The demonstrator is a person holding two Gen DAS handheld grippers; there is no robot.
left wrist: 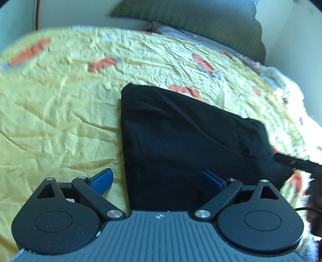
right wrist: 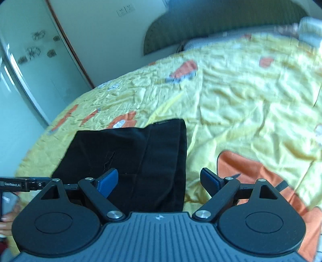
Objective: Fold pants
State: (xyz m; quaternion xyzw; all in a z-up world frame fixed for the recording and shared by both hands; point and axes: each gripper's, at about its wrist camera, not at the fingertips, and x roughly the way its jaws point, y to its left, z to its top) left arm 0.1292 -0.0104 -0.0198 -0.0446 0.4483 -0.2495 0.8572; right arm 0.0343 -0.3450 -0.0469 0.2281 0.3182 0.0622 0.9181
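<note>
Black pants [left wrist: 181, 137] lie folded into a compact block on the yellow bedspread [left wrist: 60, 112]. My left gripper [left wrist: 158, 182] hovers open over the block's near left edge, blue pads wide apart, nothing pinched. In the right wrist view the same pants [right wrist: 130, 153] sit under the left half of my right gripper [right wrist: 159, 181], which also stands open with empty jaws above the fold's right edge. The right gripper's dark body [left wrist: 297, 163] shows at the far right of the left wrist view. The left gripper's body [right wrist: 24, 183] pokes in at the left edge of the right wrist view.
The bedspread [right wrist: 251, 104] is wrinkled, with orange and grey prints. A green headboard [left wrist: 201, 14] and pillows [left wrist: 177, 32] lie at the far end. A pale wall with a door frame [right wrist: 66, 40] runs along the bed's left side. A hand [right wrist: 8, 219] shows at the lower left.
</note>
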